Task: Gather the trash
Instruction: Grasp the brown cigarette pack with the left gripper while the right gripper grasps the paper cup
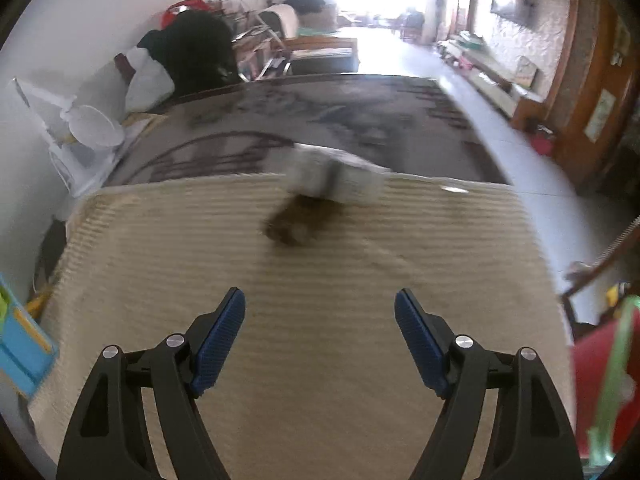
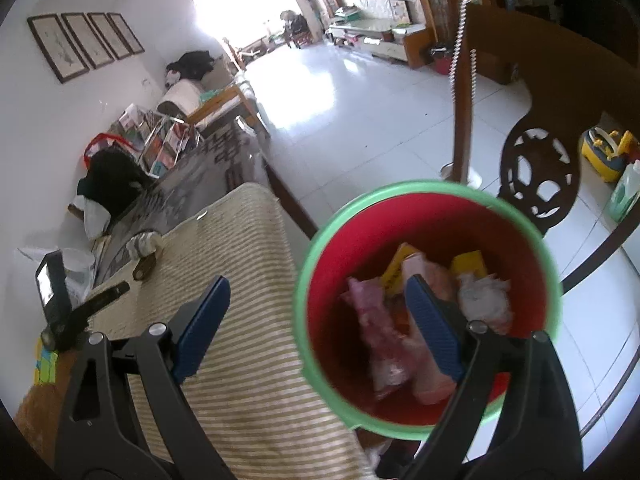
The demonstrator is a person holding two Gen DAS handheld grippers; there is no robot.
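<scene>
Tools (image 1: 320, 312) (image 2: 316, 304) gape wide, holding nothing.

black gripper (image 1: 320, 306) arms, ribbed blue pads (image 1: 218, 344), silver round screws.

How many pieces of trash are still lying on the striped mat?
2, both near the mat's far edge: a crumpled whitish piece and a small dark brown piece just in front of it. The pictures are blurred, so smaller bits may go unseen.

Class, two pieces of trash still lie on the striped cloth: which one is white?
The crumpled white wrapper at the cloth's far edge; the scrap beside it, nearer the left gripper, is dark brown.
</scene>
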